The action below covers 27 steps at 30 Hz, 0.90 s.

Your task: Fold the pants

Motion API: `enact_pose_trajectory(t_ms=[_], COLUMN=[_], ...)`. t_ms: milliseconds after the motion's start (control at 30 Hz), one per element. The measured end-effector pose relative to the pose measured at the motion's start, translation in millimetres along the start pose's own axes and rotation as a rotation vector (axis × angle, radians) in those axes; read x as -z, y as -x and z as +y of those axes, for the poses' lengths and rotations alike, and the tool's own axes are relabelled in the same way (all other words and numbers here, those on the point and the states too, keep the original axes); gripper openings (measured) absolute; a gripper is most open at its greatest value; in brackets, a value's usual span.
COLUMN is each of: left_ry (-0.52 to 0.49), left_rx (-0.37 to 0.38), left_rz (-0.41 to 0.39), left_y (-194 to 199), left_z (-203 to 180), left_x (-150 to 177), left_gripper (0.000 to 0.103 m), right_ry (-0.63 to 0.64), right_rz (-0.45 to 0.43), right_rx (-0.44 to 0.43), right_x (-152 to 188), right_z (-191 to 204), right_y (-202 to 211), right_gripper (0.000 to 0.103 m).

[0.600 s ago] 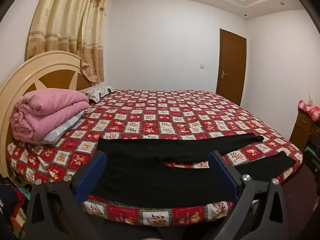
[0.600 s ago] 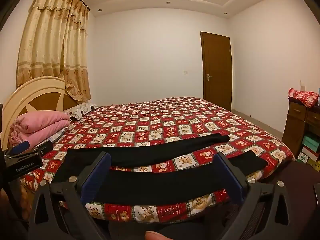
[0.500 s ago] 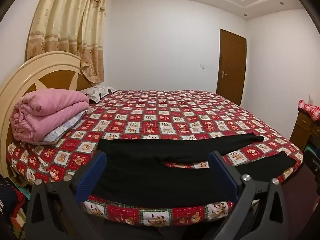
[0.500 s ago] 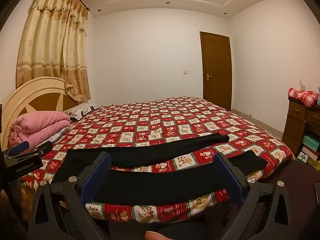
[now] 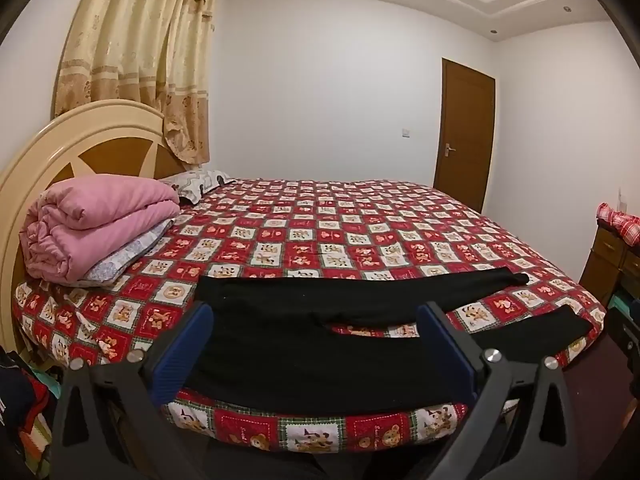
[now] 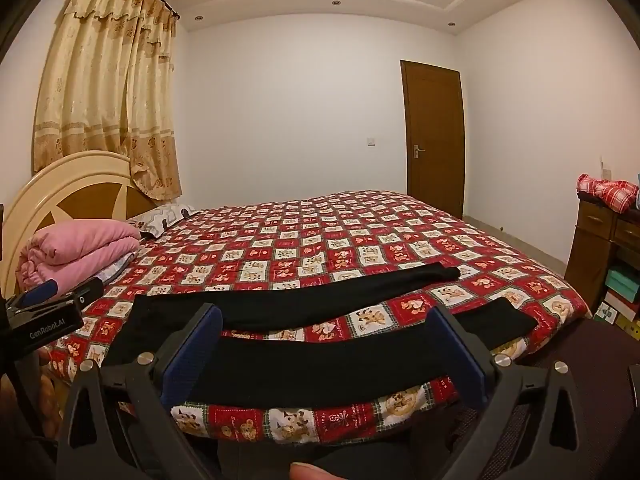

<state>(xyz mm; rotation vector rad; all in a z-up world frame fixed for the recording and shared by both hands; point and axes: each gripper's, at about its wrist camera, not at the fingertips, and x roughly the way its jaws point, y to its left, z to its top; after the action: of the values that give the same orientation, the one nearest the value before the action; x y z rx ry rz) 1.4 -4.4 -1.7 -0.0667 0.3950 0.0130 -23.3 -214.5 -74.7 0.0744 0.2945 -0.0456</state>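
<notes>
A pair of black pants [image 5: 304,344] lies spread flat along the near edge of a bed covered by a red-and-white patchwork bedspread [image 5: 360,240]. The waist end is toward the headboard [image 5: 80,140] side, and the two legs run off to the right, parted by a narrow wedge of bedspread; the farther leg ends on the cover, the nearer one reaches the bed's rounded corner.

The left gripper [image 5: 316,344] hovers short of the bed with its blue-padded fingers [image 5: 182,354] spread wide, holding nothing; the waist and seat of the pants show between them. The right gripper [image 6: 324,350] is likewise wide open and empty, framing the nearer leg of the pants [image 6: 320,364].

A folded pink quilt [image 5: 96,228] rests on the bed against the headboard, with a patterned pillow [image 5: 200,182] beyond it. A beige curtain [image 5: 140,60] hangs behind the headboard, and a brown door [image 5: 466,136] stands closed in the far wall.
</notes>
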Motion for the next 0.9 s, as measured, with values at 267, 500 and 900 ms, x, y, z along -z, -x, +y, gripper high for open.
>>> enact_pose_trajectory(t_ms=[267,500,900], left_ry=[0.000,0.001,0.002], left_rx=[0.004,0.003,0.003], left_rz=[0.004,0.003,0.004], left_y=[-1.6,-1.7,-2.0], left_z=[1.7,1.1,0.4], left_x=[1.1,1.3,1.7], left_gripper=[0.103,0.103,0.103], right_ry=[0.001,0.005,-0.001], right_rz=[0.009,0.012,0.020], right_rx=[-0.003,-0.002,-0.008], right_x=[2.5,3.4,3.8], right_z=[1.7,3.6,1.5], right_y=[-3.3,-3.2,-4.5], right_gripper=[0.102,0.102,0.102])
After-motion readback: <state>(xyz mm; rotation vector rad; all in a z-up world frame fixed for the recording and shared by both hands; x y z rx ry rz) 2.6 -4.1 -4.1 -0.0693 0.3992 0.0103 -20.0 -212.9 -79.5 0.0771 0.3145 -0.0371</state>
